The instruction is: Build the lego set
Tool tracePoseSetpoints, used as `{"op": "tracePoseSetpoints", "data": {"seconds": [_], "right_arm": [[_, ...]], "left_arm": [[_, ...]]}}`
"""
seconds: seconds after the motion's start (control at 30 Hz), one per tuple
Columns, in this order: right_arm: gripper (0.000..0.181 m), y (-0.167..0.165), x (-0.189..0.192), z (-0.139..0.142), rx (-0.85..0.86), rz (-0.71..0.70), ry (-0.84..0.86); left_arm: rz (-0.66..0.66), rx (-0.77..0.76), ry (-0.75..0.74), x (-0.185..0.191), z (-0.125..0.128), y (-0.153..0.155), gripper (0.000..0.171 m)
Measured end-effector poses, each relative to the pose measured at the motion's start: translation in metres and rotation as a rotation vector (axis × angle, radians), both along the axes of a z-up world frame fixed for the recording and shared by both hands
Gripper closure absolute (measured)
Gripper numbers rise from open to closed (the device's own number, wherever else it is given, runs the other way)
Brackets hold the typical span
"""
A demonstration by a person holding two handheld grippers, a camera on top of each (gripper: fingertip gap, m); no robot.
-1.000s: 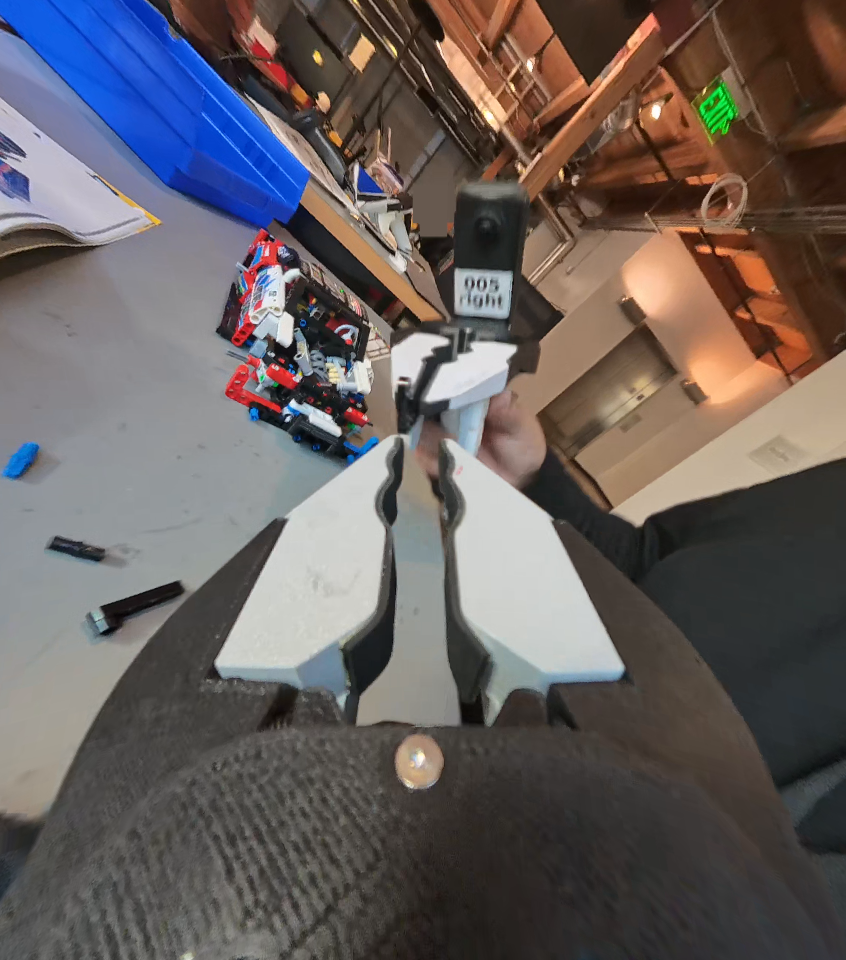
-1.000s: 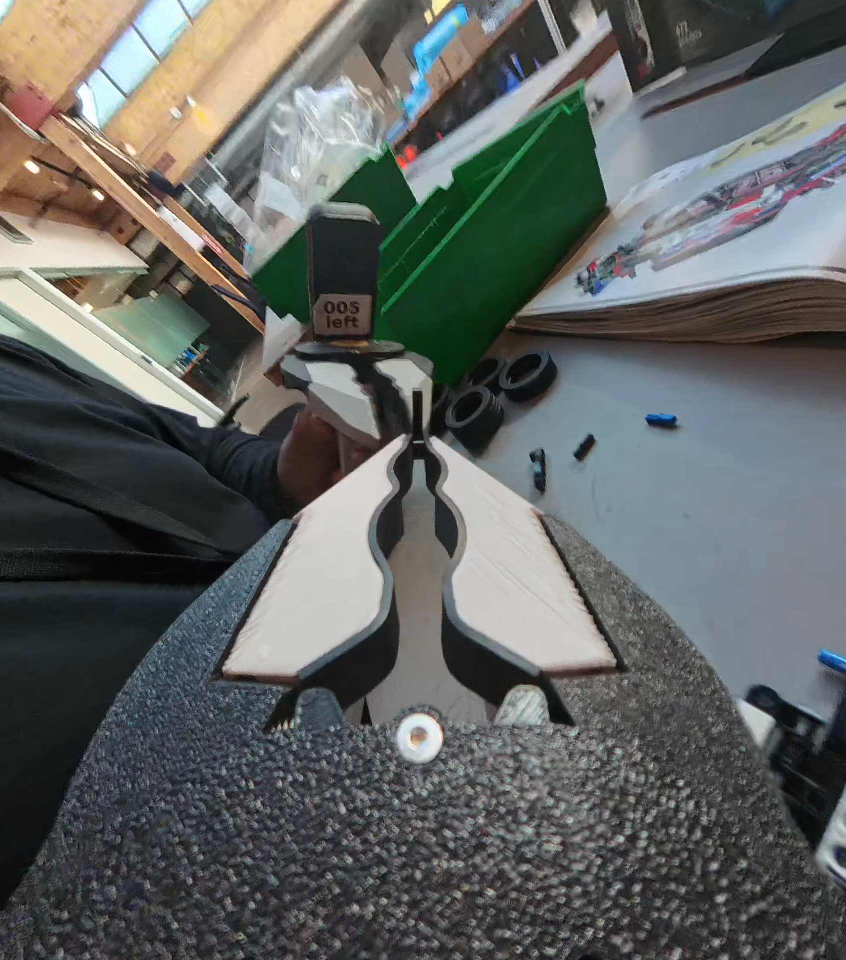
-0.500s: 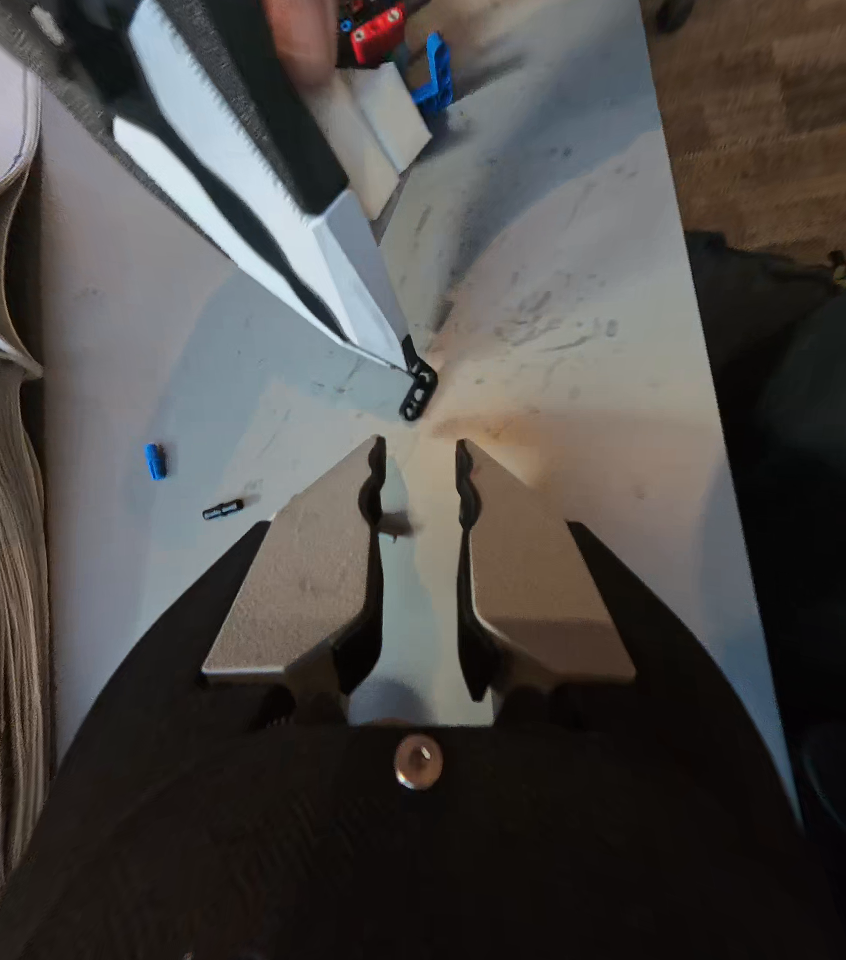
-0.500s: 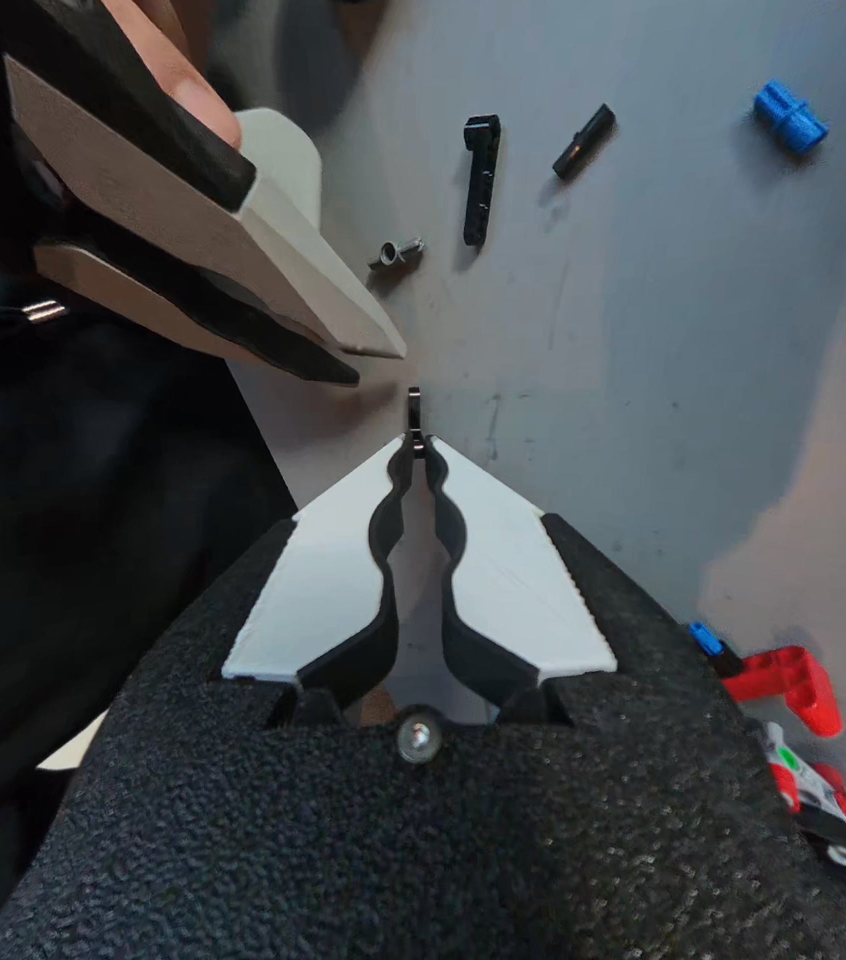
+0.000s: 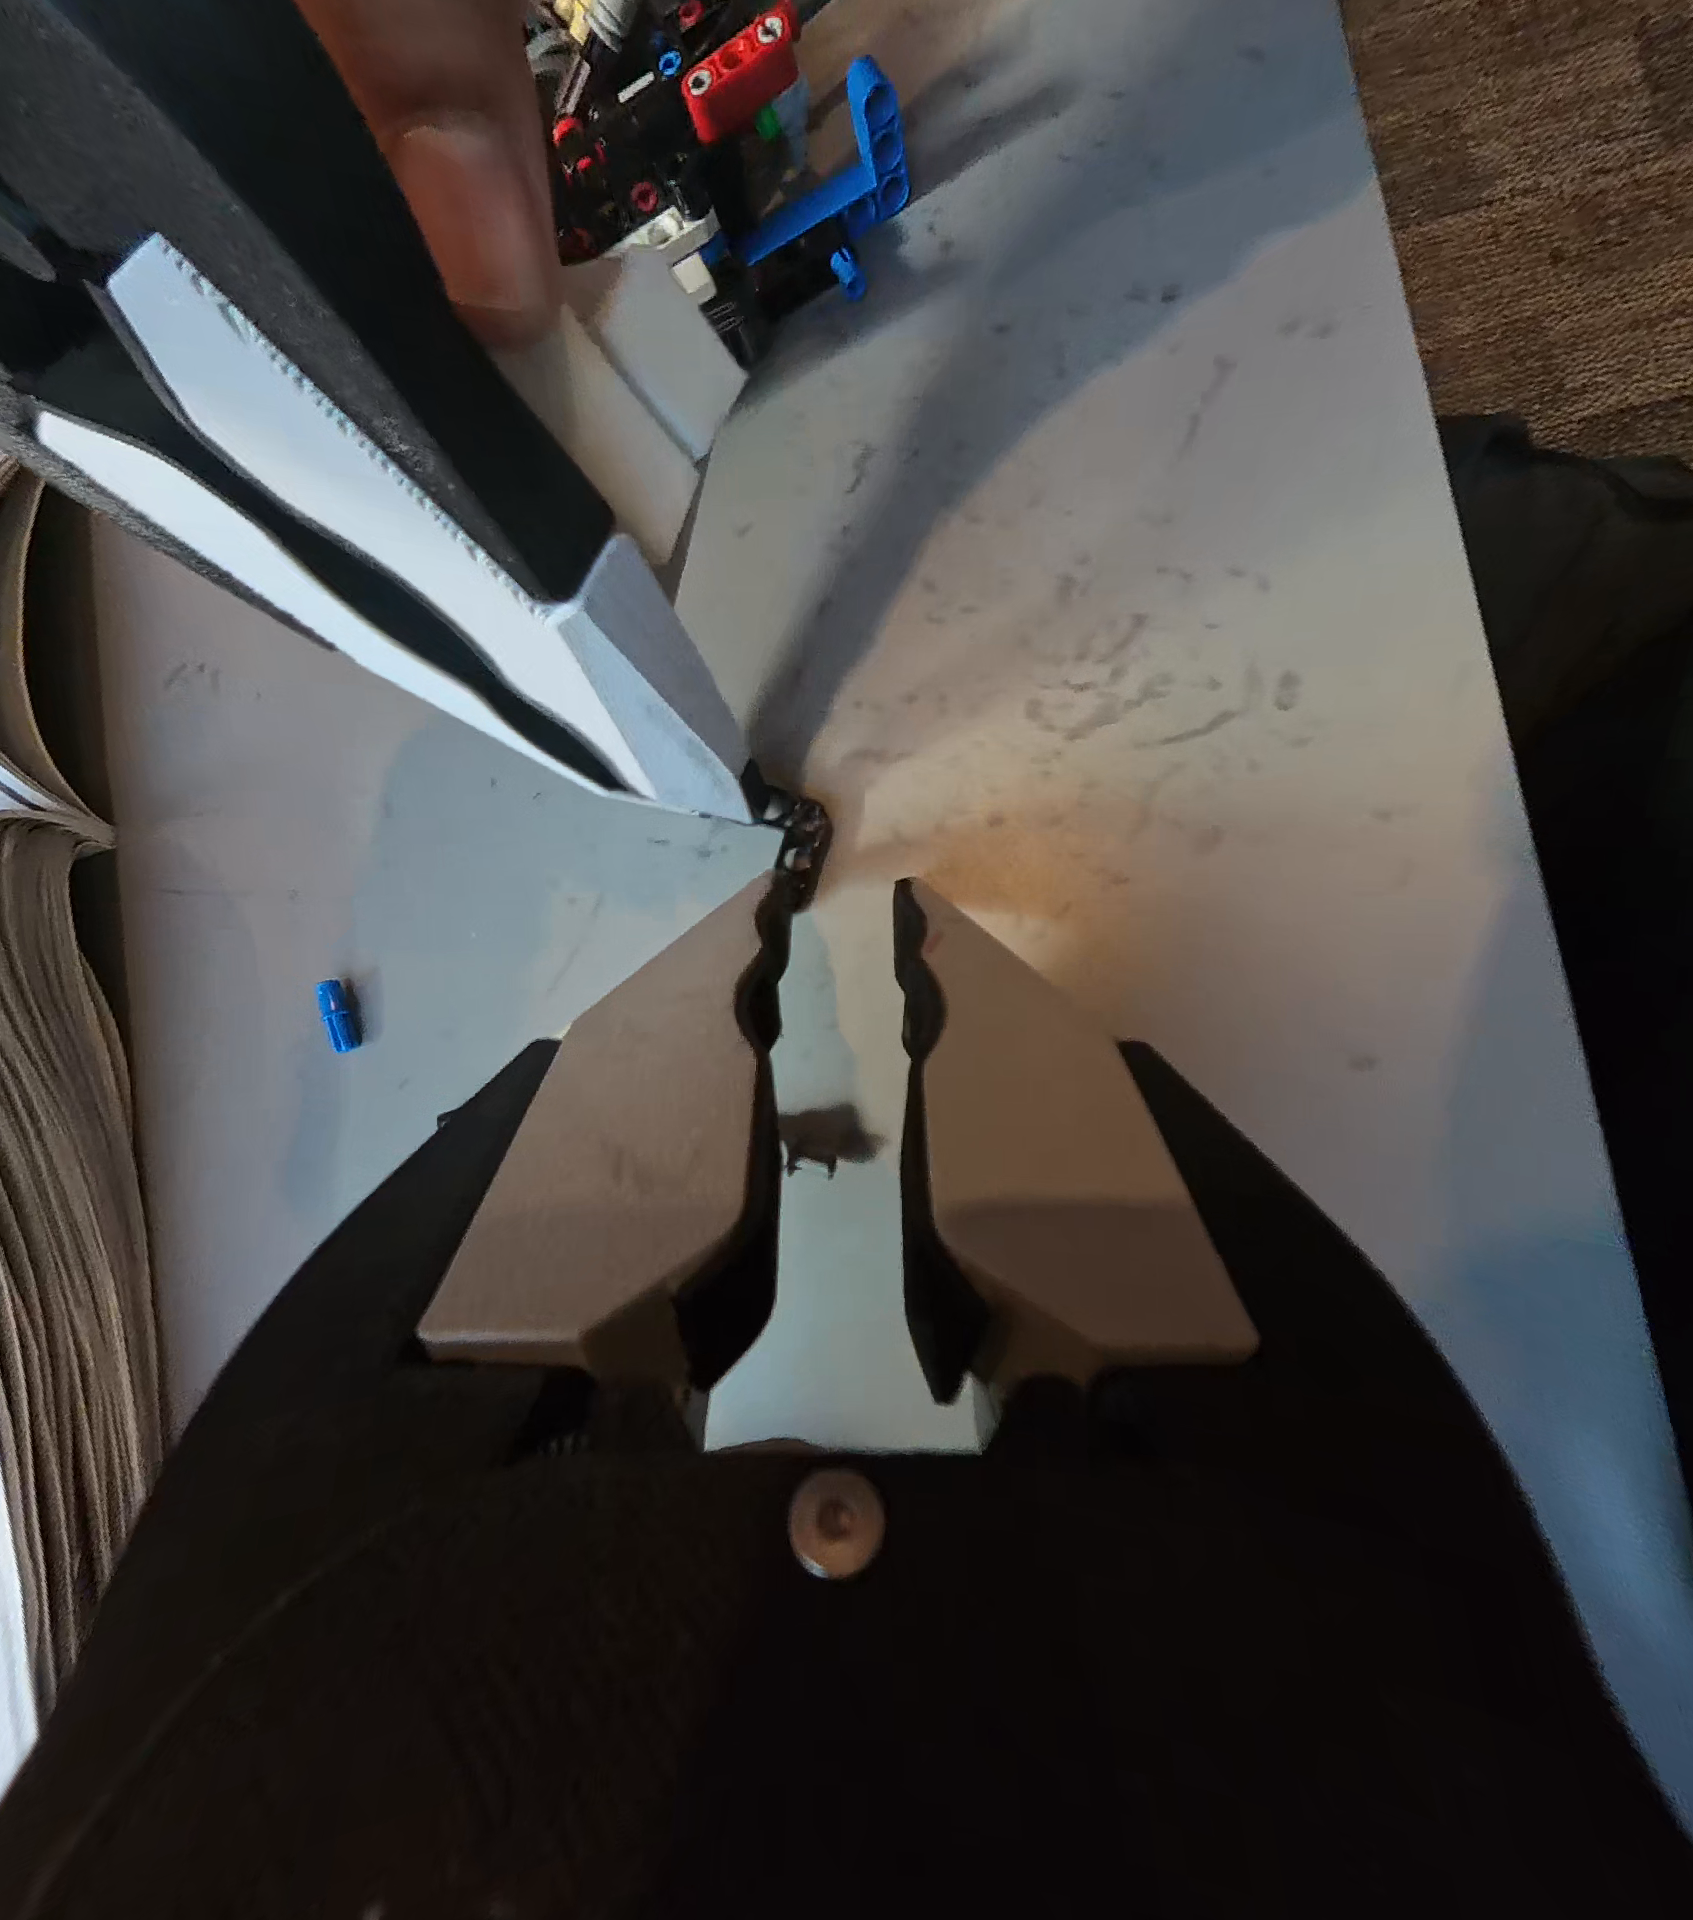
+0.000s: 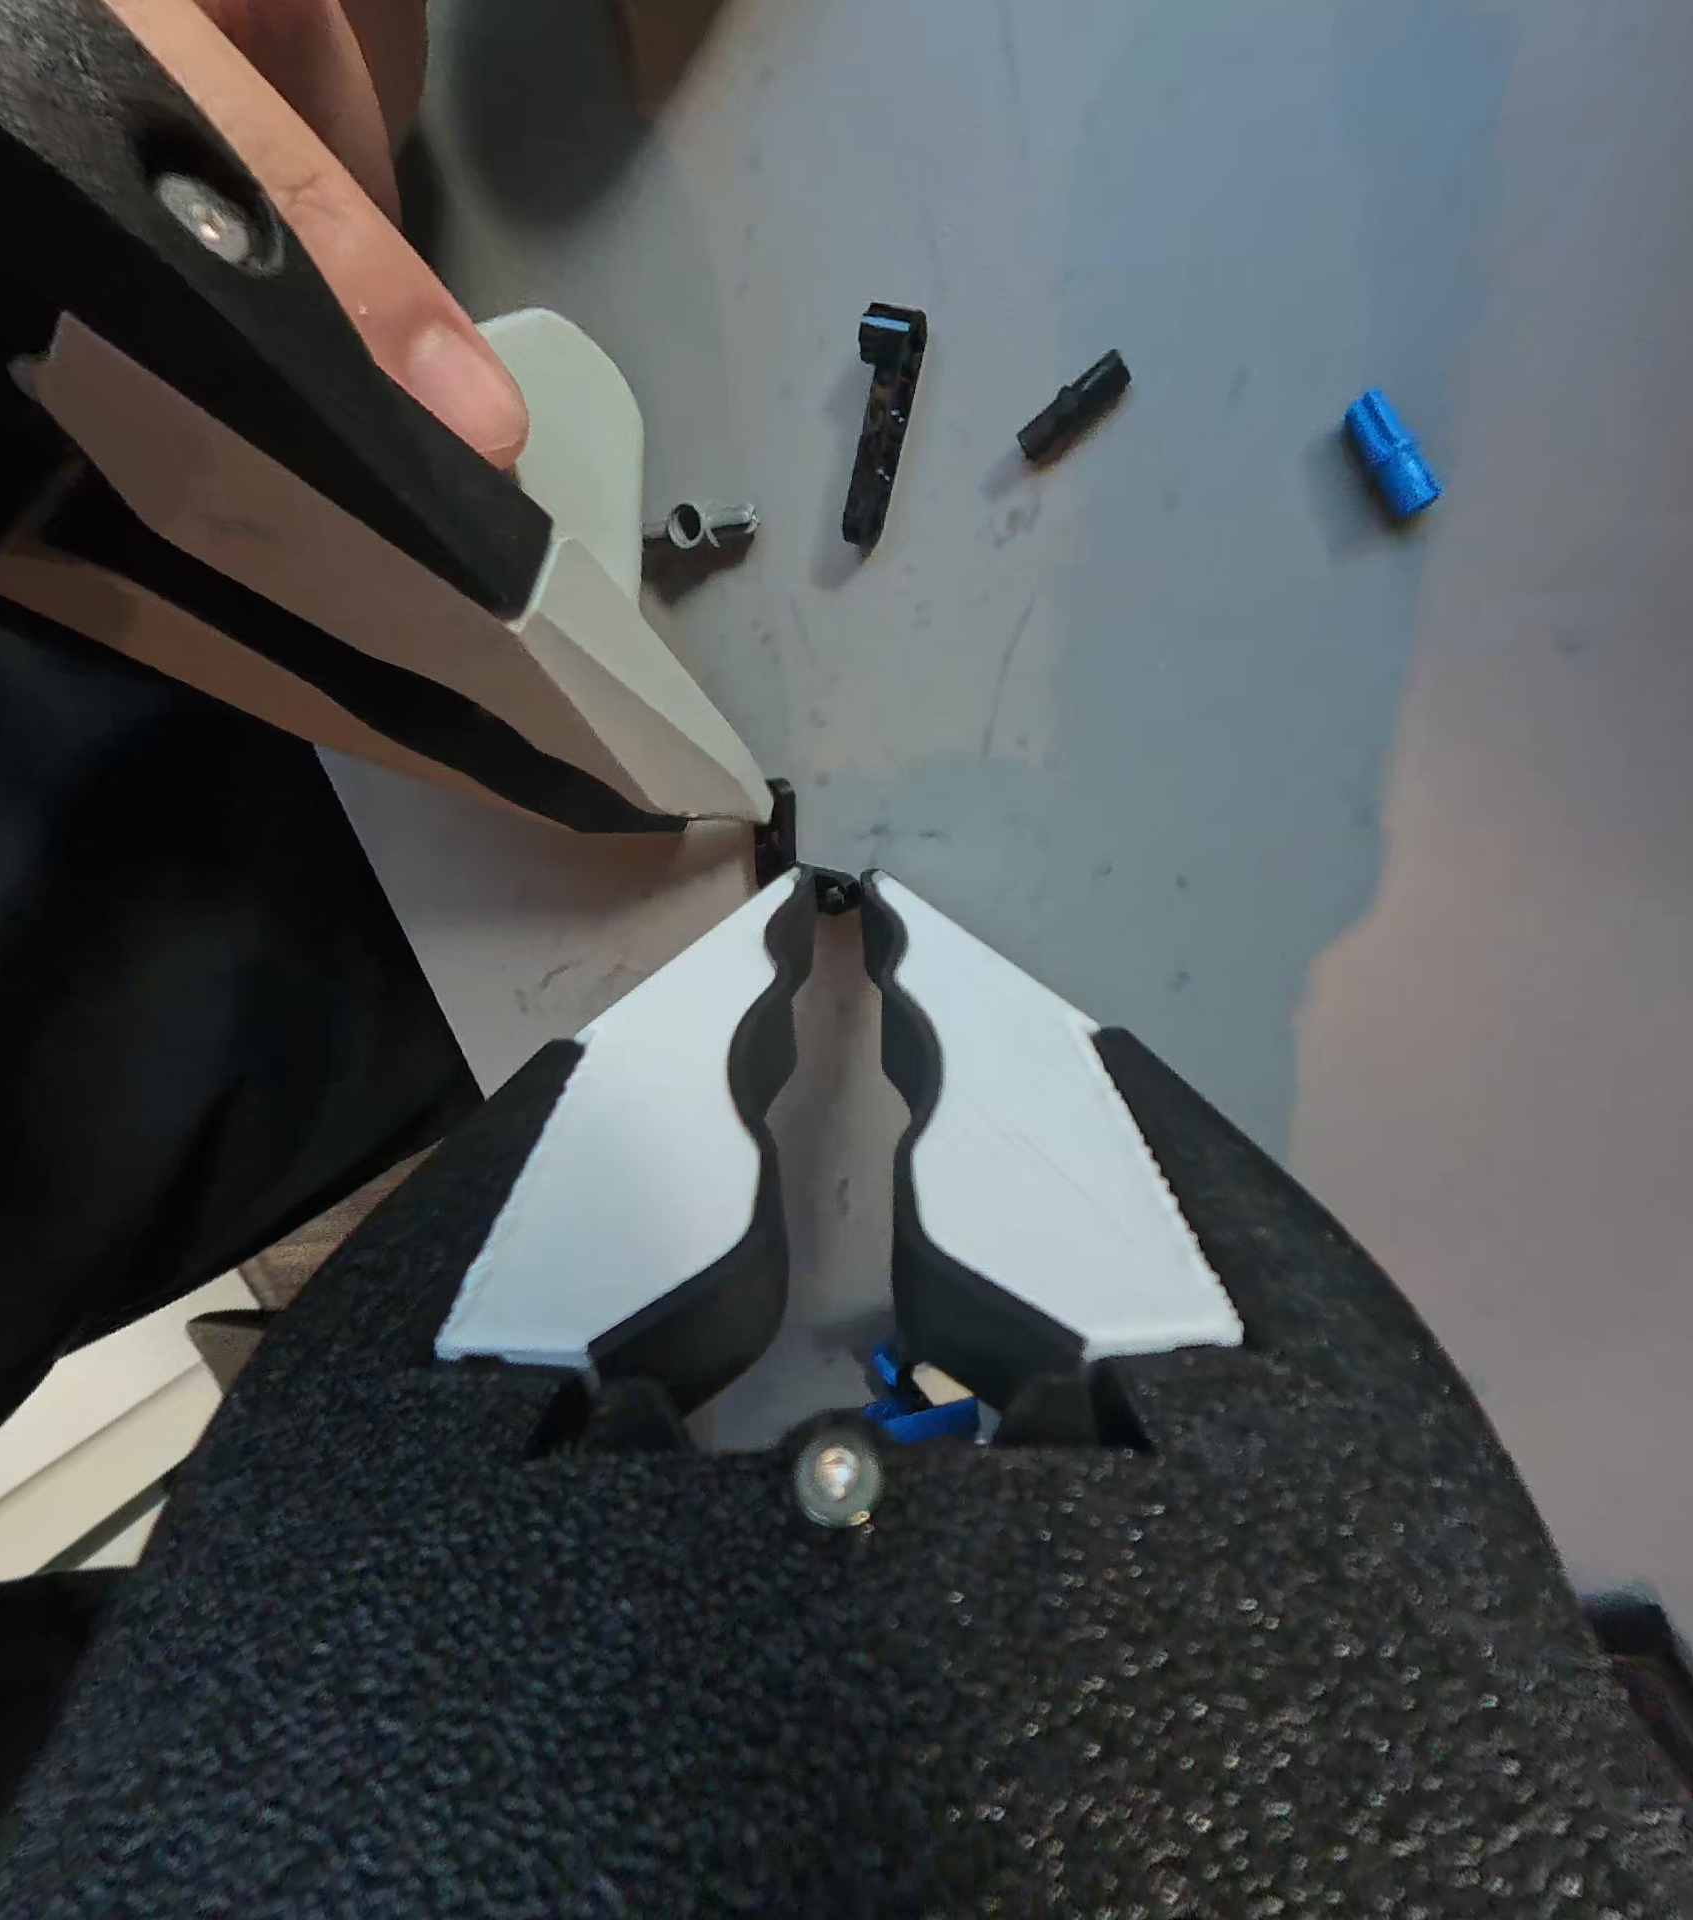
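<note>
My right gripper [image 6: 834,883] is shut on a small black lego piece [image 6: 777,831], pinched at its fingertips and sticking out forward. In the left wrist view the right gripper [image 5: 717,800] comes in from the upper left, with the black piece [image 5: 806,836] at its tip. My left gripper [image 5: 840,888] is open, and its left fingertip [image 5: 777,904] touches or nearly touches the piece. In the right wrist view the left gripper [image 6: 717,816] meets the piece from the upper left. Both hover low over the grey table [image 5: 1133,727].
A black beam [image 6: 883,426], a black pin [image 6: 1074,405], a blue pin [image 6: 1393,452] and a grey pin [image 6: 702,523] lie on the table. The part-built lego model [image 5: 717,156] stands at the far edge. An open instruction book [image 5: 11,1039] lies left. Carpet [image 5: 1600,208] shows past the table's right edge. My left and right fingertips are right by each other.
Both grippers have tipped down from facing each other to pointing at the table. They have closed in, and the black piece now reaches my left fingertip.
</note>
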State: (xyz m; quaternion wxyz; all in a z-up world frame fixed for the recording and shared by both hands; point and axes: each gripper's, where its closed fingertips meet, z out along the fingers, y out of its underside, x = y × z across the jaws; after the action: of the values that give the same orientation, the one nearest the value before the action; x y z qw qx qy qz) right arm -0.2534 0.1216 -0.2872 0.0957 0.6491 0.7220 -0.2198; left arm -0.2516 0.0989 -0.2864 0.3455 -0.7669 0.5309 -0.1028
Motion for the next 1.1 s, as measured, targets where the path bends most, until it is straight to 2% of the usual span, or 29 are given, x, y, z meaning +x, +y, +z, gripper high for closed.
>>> {"op": "tracePoseSetpoints", "data": {"seconds": [0.13,0.3,0.4,0.53,0.73,0.87,1.1], "right_arm": [[0.169,0.005,-0.008,0.007,0.021,-0.040,0.069],[0.164,0.011,0.001,0.016,0.071,-0.134,0.142],[0.165,0.006,0.004,0.027,0.116,-0.201,0.274],[0.160,-0.013,0.002,0.035,0.077,-0.281,0.435],[0.152,-0.010,0.018,0.015,0.209,-0.274,0.356],[0.152,-0.004,0.019,0.006,0.243,-0.260,0.303],[0.157,0.004,0.009,-0.001,0.268,-0.226,0.301]], "left_arm": [[-0.004,-0.031,-0.022,0.004,-0.001,-0.002,0.159],[0.024,-0.058,-0.040,0.003,0.001,-0.008,0.146],[0.056,-0.051,-0.078,-0.003,0.011,-0.017,0.146],[0.168,-0.037,-0.199,-0.017,0.026,-0.031,0.142],[0.394,0.093,-0.244,-0.058,0.031,-0.033,0.136],[0.411,0.120,-0.333,-0.060,0.037,-0.041,0.139],[0.402,0.110,-0.355,-0.063,0.038,-0.040,0.142]]}}
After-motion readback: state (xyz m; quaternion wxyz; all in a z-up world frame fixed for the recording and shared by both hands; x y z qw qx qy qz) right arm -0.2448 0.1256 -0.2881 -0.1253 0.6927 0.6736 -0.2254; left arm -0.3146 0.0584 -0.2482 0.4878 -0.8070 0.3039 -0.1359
